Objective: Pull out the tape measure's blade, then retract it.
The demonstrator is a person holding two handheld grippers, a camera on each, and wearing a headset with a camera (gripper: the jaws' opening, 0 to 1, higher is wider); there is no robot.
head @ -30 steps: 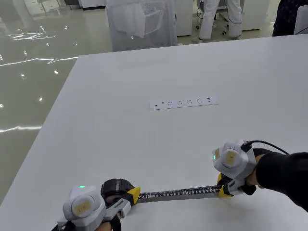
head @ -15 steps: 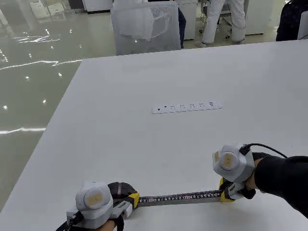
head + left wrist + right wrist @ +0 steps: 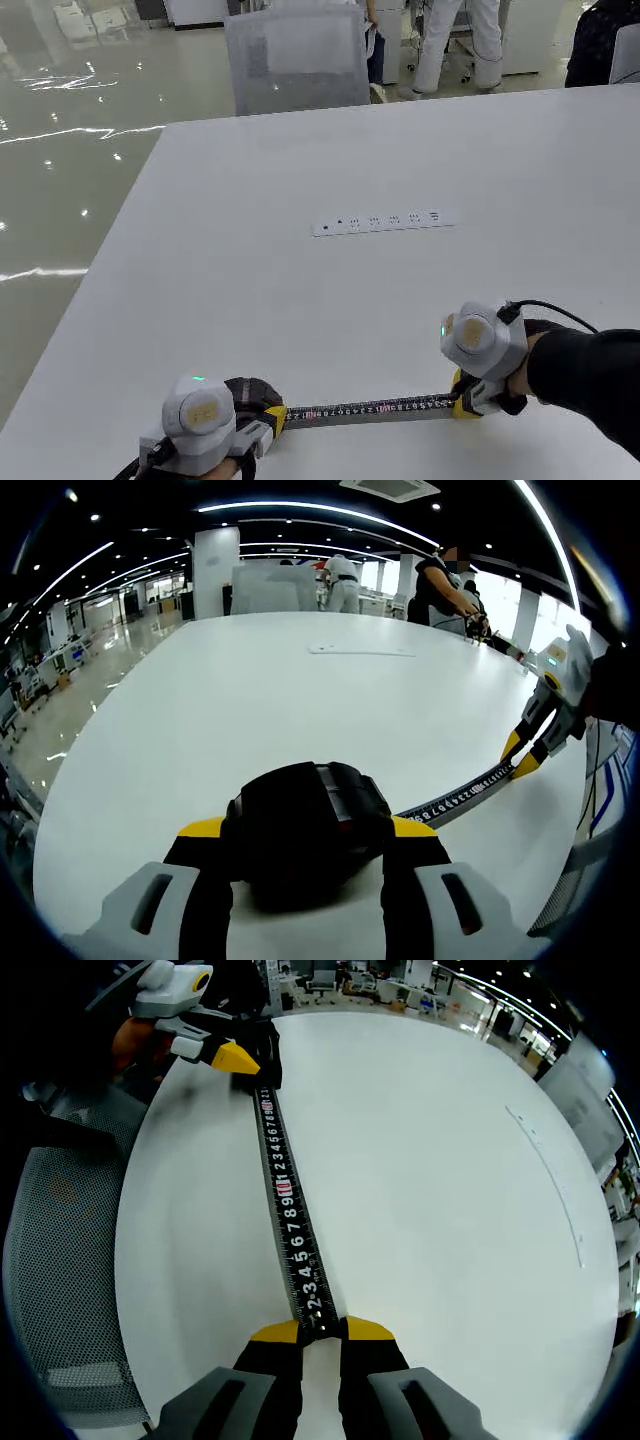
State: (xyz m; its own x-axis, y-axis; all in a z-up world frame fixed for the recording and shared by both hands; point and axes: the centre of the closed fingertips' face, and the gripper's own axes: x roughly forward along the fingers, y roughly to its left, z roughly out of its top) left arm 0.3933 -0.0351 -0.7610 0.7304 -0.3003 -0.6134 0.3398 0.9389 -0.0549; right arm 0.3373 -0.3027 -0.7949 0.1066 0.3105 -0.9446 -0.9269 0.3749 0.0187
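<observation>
The black tape measure case [image 3: 305, 825] sits clamped between the yellow-tipped jaws of my left gripper [image 3: 305, 830] near the table's front edge; in the head view the case [image 3: 250, 396] lies at lower left beside that gripper [image 3: 262, 420]. Its dark numbered blade [image 3: 375, 408] runs flat over the table to the right. My right gripper [image 3: 312, 1330] is shut on the blade's end, seen in the head view [image 3: 463, 405] at lower right. The blade [image 3: 287, 1230] stretches away from those jaws toward the left gripper [image 3: 235, 1055].
A white power strip [image 3: 385, 222] lies mid-table on the white table [image 3: 300, 290]. A mesh office chair [image 3: 298, 55] stands behind the far edge, and people stand beyond it. The glossy floor drops off at the left.
The blade looks slightly shorter, with the left gripper and case a little nearer the right gripper. The head camera has shifted slightly.
</observation>
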